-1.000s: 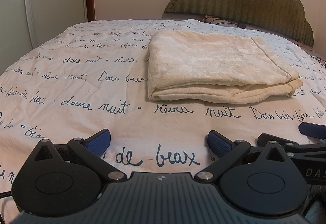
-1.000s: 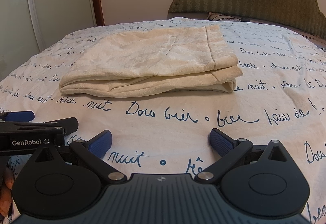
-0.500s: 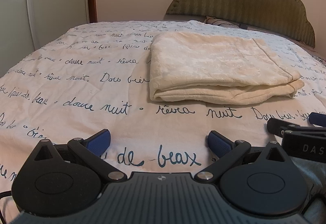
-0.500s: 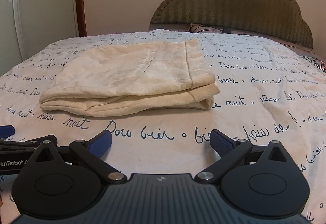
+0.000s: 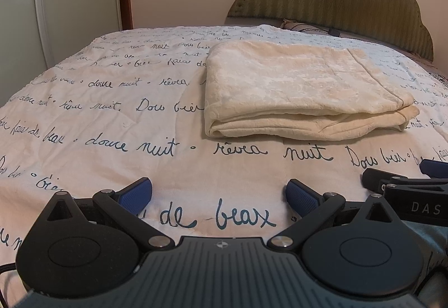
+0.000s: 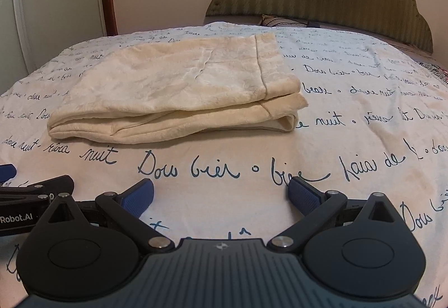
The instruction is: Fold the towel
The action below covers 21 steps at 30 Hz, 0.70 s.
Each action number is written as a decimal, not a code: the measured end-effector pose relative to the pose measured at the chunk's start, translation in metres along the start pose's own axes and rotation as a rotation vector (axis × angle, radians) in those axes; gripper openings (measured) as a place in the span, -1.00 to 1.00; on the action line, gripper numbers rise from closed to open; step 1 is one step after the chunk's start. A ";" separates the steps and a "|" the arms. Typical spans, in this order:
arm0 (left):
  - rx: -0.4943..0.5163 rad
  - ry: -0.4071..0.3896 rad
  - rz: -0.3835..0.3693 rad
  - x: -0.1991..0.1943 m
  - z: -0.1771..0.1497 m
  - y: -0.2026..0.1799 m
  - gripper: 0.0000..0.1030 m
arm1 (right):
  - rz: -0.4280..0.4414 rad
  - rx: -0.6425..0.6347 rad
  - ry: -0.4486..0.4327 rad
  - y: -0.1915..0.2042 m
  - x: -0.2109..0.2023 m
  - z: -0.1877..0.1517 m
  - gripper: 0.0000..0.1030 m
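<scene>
The folded cream plush towel [image 5: 302,89] lies on the bed's script-printed white bedspread [image 5: 112,117], bare cloth around it; left gripper [image 5: 219,193] and right gripper [image 6: 221,193] gape empty, well short of its near edge.

A cream towel [image 6: 179,92] lies folded in layers on the script-printed bedspread [image 6: 350,140], its open edges toward the camera. The right gripper [image 6: 221,193] hovers near it with blue fingers [image 6: 137,197] spread wide, holding nothing. Part of the left gripper [image 6: 36,187] shows at the left edge; its jaws are probably apart.
</scene>
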<state>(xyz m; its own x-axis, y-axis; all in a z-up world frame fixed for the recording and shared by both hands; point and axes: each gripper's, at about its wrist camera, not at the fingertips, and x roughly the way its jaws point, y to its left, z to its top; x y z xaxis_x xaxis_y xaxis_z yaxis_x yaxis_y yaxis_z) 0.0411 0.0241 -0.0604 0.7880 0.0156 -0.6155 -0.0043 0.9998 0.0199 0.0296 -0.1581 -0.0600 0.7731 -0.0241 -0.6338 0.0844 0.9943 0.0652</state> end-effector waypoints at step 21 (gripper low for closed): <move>-0.024 0.001 0.029 0.001 0.001 0.004 1.00 | 0.013 0.005 -0.005 -0.002 -0.002 -0.001 1.00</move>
<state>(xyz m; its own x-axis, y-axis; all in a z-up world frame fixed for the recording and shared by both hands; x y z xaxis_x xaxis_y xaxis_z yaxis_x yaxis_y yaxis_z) 0.0420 0.0285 -0.0601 0.7864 0.0443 -0.6161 -0.0417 0.9990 0.0186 0.0275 -0.1600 -0.0595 0.7772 -0.0122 -0.6291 0.0776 0.9940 0.0766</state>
